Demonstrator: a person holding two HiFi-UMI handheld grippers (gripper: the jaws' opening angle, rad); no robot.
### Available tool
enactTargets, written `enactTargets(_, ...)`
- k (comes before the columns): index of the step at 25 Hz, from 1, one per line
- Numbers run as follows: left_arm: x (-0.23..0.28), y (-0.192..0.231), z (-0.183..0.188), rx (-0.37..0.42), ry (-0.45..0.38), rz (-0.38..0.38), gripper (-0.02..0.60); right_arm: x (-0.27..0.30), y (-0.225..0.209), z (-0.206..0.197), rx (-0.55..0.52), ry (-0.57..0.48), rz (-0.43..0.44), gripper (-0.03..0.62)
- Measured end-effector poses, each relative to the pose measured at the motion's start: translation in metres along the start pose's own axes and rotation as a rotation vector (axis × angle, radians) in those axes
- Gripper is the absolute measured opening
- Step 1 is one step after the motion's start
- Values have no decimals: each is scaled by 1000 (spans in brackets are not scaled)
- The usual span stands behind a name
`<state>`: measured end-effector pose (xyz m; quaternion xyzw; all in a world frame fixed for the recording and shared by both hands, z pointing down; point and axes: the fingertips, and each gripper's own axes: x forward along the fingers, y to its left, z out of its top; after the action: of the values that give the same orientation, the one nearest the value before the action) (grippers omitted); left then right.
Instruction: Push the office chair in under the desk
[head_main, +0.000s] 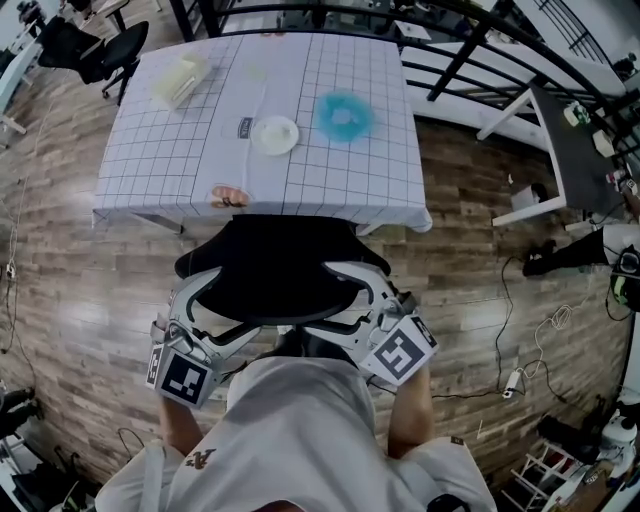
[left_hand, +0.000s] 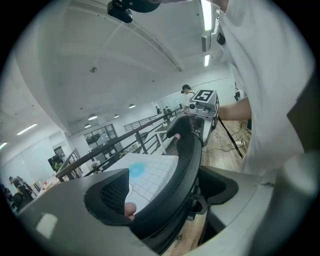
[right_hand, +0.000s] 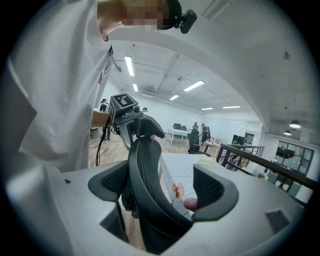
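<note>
The black, mesh-backed office chair (head_main: 280, 265) is sitting at the near edge of the grid-patterned cloth surface (head_main: 180, 150). Its curved backrest rim is running between both sets of jaws. The left hand-held gripper (left_hand: 167, 190) and right hand-held gripper (right_hand: 160, 187) are straddling it, jaws spread wide.

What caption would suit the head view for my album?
Left gripper and right gripper straddle the office chair's backrest at the checked desk.

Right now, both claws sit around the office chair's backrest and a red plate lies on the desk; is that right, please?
The plate is white, as the head view shows; the left claw and right claw do sit around the backrest.
</note>
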<state>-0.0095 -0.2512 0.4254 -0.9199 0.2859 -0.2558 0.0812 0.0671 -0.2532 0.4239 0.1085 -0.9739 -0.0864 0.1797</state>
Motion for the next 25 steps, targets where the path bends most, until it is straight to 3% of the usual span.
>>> enactTargets(25,46,43,12,-17,15,29,436,-5,-64,-12,-23,-26,2,411)
